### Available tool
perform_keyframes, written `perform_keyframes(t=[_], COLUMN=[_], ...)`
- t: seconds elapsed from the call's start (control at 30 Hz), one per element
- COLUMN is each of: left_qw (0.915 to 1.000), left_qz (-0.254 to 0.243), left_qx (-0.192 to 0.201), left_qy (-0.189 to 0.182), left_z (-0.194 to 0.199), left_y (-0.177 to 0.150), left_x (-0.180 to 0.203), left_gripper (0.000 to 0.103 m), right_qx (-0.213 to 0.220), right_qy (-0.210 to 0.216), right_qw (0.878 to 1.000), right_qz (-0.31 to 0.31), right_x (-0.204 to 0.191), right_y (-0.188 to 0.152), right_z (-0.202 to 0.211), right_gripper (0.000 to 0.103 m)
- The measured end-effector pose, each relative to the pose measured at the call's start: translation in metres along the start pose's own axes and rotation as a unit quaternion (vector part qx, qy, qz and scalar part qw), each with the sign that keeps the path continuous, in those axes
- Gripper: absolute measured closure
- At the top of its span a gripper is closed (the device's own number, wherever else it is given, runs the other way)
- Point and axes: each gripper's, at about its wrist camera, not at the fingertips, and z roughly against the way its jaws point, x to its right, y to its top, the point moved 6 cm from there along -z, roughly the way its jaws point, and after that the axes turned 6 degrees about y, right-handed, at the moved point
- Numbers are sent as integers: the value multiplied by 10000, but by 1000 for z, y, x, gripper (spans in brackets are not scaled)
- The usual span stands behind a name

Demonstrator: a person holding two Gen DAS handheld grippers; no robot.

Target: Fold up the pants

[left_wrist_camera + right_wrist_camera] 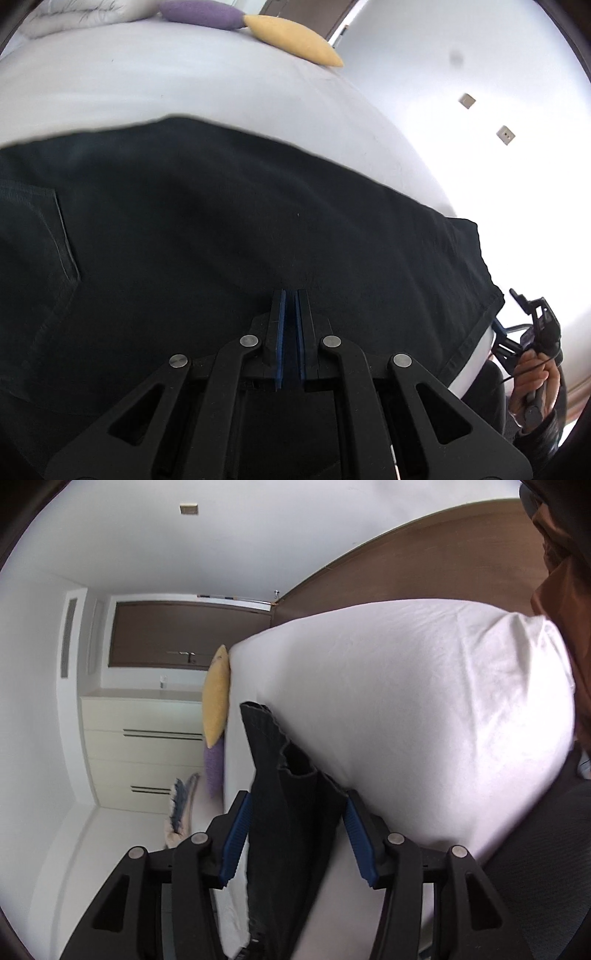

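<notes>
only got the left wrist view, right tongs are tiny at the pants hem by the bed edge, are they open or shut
Observer: Open. The right tongs have their blue pads spread wide, one on each side of the dark navy fabric pants.
Operator: so no grip yet
Observer: Not yet. The hem end sits between the jaws in loose layers, and one leg opening gapes.
Operator: anything past the bed on that side
Observer: A cream chest of drawers stands against the wall beyond the white-sheeted bed.
</notes>
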Motion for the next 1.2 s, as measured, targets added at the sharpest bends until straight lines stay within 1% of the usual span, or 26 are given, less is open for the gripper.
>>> perform_keyframes(t=[0.03, 0.07, 0.13, 0.17, 0.2, 0.23, 0.27, 0.3, 0.33, 0.5, 0.6, 0.63, 0.67, 0.7, 0.73, 0.8, 0.87, 0.9, 0.93, 1.0, 1.03, 1.07, 1.1, 1.13, 1.17, 1.2], left_qw=[10000, 9998, 9991, 9988, 9988, 9990, 9992, 9993, 9993, 9992, 9991, 9991, 9990, 9990, 9989, 9990, 9990, 9989, 9986, 9981, 9978, 9974, 9968, 9961, 9944, 9935], left_qz=[55, 128, 243, 289, 297, 273, 237, 223, 216, 240, 273, 280, 291, 309, 320, 329, 379, 418, 482, 555, 575, 585, 596, 627, 697, 735], left_qx=[24, -14, -73, -100, -103, -93, -69, -50, -37, -20, -6, 0, 5, 11, 13, 27, 48, 46, 25, -68, -114, -160, -218, -227, -201, -194], left_qy=[-63, -166, -329, -375, -380, -354, -318, -297, -289, -316, -325, -326, -327, -329, -332, -294, -230, -222, -218, -258, -324, -394, -477, -581, -774, -848], left_z=[-16, -18, -22, -23, -25, -25, -23, -23, -23, -22, -24, -24, -25, -25, -23, -21, -19, -18, -16, -15, -15, -15, -17, -18, -18, -17], left_y=[5, 4, -3, -3, -7, -10, -14, -16, -17, -18, -19, -19, -20, -20, -22, -23, -23, -23, -22, -20, -19, -18, -17, -15, -12, -10], left_x=[-2, -4, -11, -13, -14, -15, -16, -16, -16, -14, -11, -11, -11, -11, -15, -15, -14, -14, -12, -7, -3, 2, 9, 15, 23, 29], left_gripper=[98, 99, 99, 99, 99, 99, 99, 99, 99, 99, 99, 99, 99, 99, 99, 99, 99, 98, 98, 98, 94, 89, 74, 44, 29, 13], right_qx=[11, 24, 53, 55, 43, 5, -16, 13, 40, 148, 115, 56, -61, -184, -382, -710, -1037, -1206, -1336, -1552, -1602, -1539, -1463, -1423, -1373, -1305], right_qy=[46, 43, 29, 24, 5, -26, -73, -135, -146, -330, -560, -607, -694, -763, -820, -946, -1182, -1385, -1579, -2096, -2337, -2361, -2347, -2345, -2311, -2257], right_qw=[10000, 10000, 9999, 9998, 9996, 9995, 9996, 9997, 9998, 9986, 9938, 9907, 9839, 9755, 9609, 9282, 8767, 8454, 8198, 7622, 7394, 7310, 7225, 7147, 7110, 7114], right_qz=[5, 23, 114, 207, 268, 299, 283, 219, 159, 389, 958, 1214, 1647, 2055, 2618, 3528, 4547, 5016, 5339, 5925, 6107, 6215, 6337, 6435, 6497, 6526], right_x=[0, -8, -14, -17, -18, -17, -14, -11, -8, -20, -44, -55, -71, -86, -104, -127, -139, -136, -129, -101, -85, -83, -84, -85, -87, -90], right_y=[2, -1, 1, 1, 2, 2, 2, 3, 3, 1, -8, -14, -25, -38, -60, -101, -152, -178, -195, -223, -230, -231, -233, -235, -237, -237], right_z=[-3, -19, -28, -31, -33, -33, -31, -34, -36, -35, -31, -34, -39, -45, -54, -70, -87, -99, -108, -130, -137, -140, -139, -139, -137, -134], right_gripper=[49, 49, 50, 54, 65, 73, 87, 90, 91, 91, 91, 91, 91, 91, 91, 91, 91, 91, 91, 91, 91, 91, 91, 91, 91, 91])
